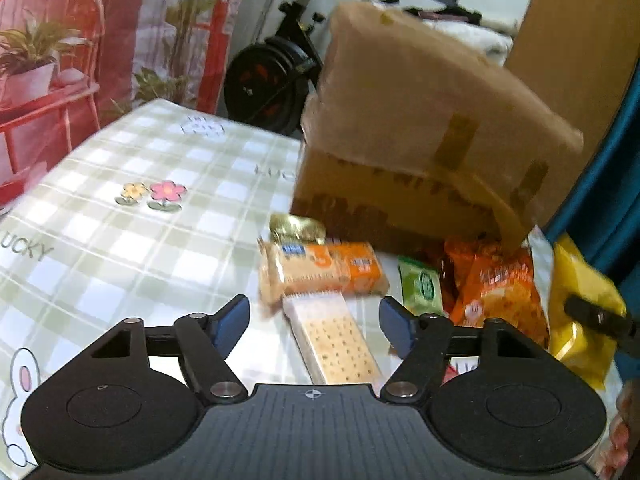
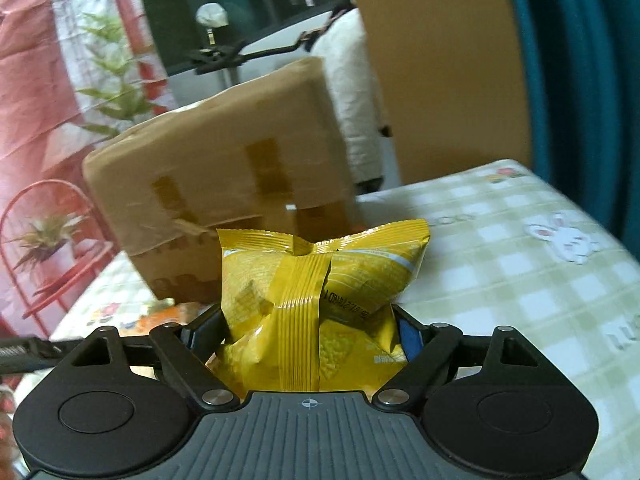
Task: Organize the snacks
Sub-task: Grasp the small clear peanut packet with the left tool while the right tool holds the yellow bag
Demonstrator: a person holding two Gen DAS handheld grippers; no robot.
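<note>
**Yellow bag gripped, left tongs spread over the crackers**

The right gripper (image 2: 310, 330) is level and raised, its fingers clamped on the yellow snack bag (image 2: 320, 288). The left gripper (image 1: 314, 326) tilts down toward the checked tablecloth (image 1: 120, 240), fingers apart above the white cracker pack (image 1: 336, 340). Beyond lie an orange biscuit pack (image 1: 324, 268), then the cardboard box (image 1: 420, 128).

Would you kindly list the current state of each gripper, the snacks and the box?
Left gripper: open, empty.
Right gripper: shut on yellow bag.
Cardboard box: taped shut.
Orange cracker pack: sealed, lying flat.
White cracker pack: lying flat.
</note>
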